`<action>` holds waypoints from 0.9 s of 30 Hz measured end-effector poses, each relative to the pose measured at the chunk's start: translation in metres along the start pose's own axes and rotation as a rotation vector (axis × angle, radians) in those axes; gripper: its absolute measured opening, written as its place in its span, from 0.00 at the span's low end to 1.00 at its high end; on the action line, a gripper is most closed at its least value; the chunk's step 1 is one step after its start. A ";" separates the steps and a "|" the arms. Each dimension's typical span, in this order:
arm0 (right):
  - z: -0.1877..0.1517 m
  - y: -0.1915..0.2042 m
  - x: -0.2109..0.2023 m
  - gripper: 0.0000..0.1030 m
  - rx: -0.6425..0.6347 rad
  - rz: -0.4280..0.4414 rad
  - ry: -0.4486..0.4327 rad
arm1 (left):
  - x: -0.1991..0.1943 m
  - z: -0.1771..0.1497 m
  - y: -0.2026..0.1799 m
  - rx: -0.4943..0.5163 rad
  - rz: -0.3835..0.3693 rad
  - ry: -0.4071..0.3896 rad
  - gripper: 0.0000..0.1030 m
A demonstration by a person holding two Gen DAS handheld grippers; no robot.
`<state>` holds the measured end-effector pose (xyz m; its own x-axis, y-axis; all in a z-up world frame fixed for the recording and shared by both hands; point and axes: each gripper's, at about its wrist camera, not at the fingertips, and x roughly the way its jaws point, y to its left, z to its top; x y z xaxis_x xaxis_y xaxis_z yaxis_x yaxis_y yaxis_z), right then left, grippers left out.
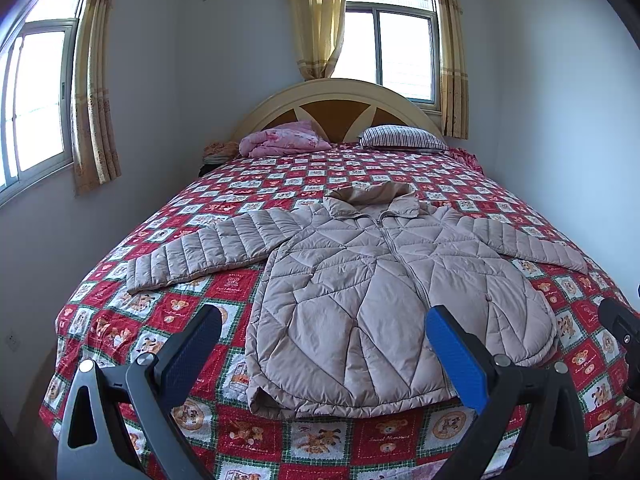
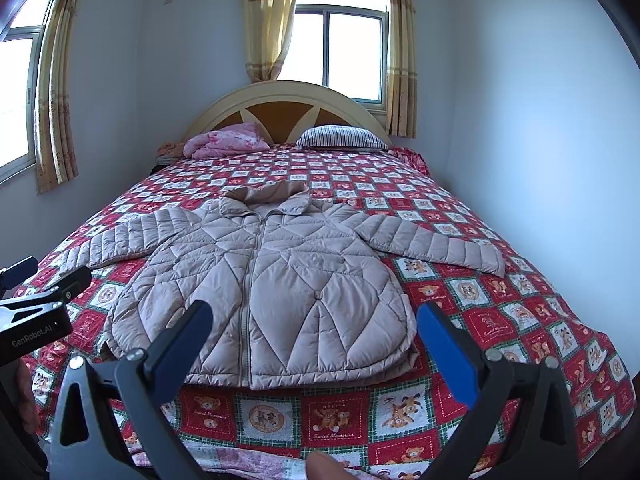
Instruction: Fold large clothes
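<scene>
A beige quilted puffer jacket point(image 1: 360, 280) lies flat, zipped, front up on the bed, sleeves spread to both sides, collar toward the headboard. It also shows in the right wrist view point(image 2: 272, 276). My left gripper point(image 1: 324, 320) is open and empty, held above the jacket's hem near the foot of the bed. My right gripper point(image 2: 314, 316) is open and empty, also above the hem. The left gripper's body shows at the left edge of the right wrist view point(image 2: 36, 320). The right gripper's tip shows at the right edge of the left wrist view point(image 1: 620, 320).
The bed has a red checked teddy-bear cover point(image 1: 224, 292) and a cream headboard point(image 1: 336, 96). A pink folded blanket point(image 1: 280, 140) and a striped pillow point(image 1: 400, 138) lie at the head. Walls stand close on both sides. Windows with yellow curtains point(image 1: 316, 16) are behind.
</scene>
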<state>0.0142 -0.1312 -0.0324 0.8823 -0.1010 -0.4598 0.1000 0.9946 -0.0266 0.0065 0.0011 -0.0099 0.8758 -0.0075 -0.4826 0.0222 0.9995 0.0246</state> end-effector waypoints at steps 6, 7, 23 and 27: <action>-0.002 0.000 0.000 1.00 0.002 0.002 0.000 | 0.000 0.000 0.000 0.000 0.000 0.001 0.99; -0.002 0.000 0.000 1.00 0.002 0.002 0.000 | 0.000 0.000 0.000 0.000 0.000 0.000 0.99; -0.002 -0.001 0.001 1.00 0.003 0.002 0.001 | 0.000 0.001 0.001 0.001 -0.001 0.001 0.99; -0.002 -0.001 0.001 1.00 0.003 0.002 0.001 | 0.001 0.001 0.001 0.001 0.000 0.001 0.99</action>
<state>0.0143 -0.1323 -0.0347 0.8820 -0.0992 -0.4607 0.1000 0.9947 -0.0229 0.0075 0.0017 -0.0096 0.8753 -0.0077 -0.4835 0.0229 0.9994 0.0257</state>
